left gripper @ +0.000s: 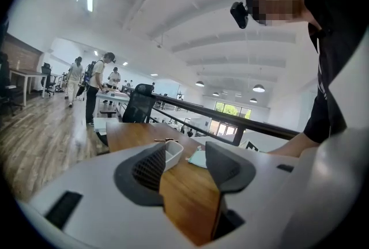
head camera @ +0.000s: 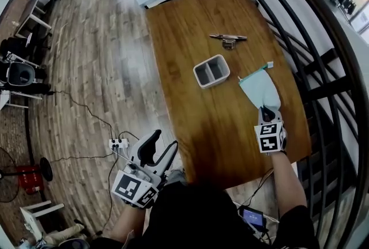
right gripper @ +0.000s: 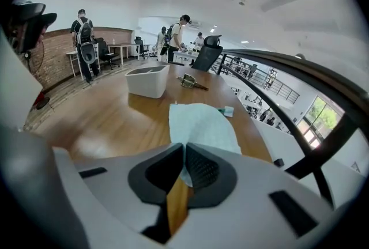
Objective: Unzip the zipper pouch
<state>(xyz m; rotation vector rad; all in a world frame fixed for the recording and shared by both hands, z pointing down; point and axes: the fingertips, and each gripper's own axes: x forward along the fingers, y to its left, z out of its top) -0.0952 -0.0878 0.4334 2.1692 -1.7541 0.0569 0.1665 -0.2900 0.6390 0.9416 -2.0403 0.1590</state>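
Note:
A pale mint zipper pouch lies flat on the wooden table near its right edge, with a small tag at its far corner. My right gripper is shut on the pouch's near end; in the right gripper view the jaws pinch the fabric edge while the rest of the pouch spreads ahead. My left gripper hangs off the table's left side above the floor, open and empty. From the left gripper view the pouch shows far off between its jaws.
A white two-compartment bin stands mid-table, left of the pouch. A metal tool lies farther back. A dark curved railing runs close along the table's right side. Cables and a power strip lie on the floor at left.

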